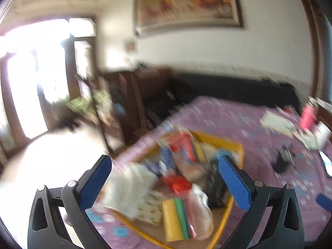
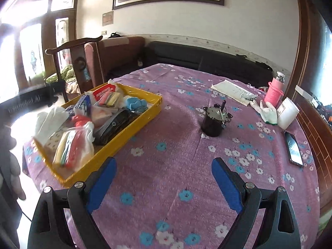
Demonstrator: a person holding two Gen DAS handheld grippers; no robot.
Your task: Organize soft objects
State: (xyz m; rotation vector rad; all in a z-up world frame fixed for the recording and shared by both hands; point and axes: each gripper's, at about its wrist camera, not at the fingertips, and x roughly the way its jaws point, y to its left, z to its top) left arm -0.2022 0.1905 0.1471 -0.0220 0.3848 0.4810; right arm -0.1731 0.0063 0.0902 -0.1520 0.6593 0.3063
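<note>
Both of your tools are spread wide and carry nothing: the left tool [image 1: 166, 164] hangs over the yellow tray [image 2: 145, 112], and the right tool [image 2: 164, 166] hovers above a bare stretch of the tabletop [image 2: 166, 186] near its front edge. The left view is smeared, so fine detail there is unreliable.

Most of the soft things already lie in that tray, which sits at the tabletop's left edge, so you look well into the job, or else at its very start with a pre-filled tray; the pictures cannot settle which. Inside it you have:

- a white cloth glove [image 2: 49, 120], limp and folded, at the tray's near-left side
- a clear crinkly bag of sponges [image 2: 72, 147] in yellow, green and red, at the near corner
- a crumpled blue glove [image 2: 136, 103], toward the far edge
- a black pouch [image 2: 116, 124], long and slightly glossy, along the right wall
- a red crumpled wrapper [image 2: 81, 120] and some small packets, heaped in the middle

The pile is loose and overlapping rather than sorted, so tidying probably remains.

Outside the tray, a white knit glove [image 2: 267, 112] with a green cuff lies at the far-right edge, just beside the pink bottle [image 2: 274, 93] and a white tub [image 2: 288, 112]. It seems the one soft piece not yet gathered. The dark metal-topped jar [image 2: 215, 120], papers [image 2: 234, 91] and phone [image 2: 293, 147] are rigid and likely stay put.
</note>
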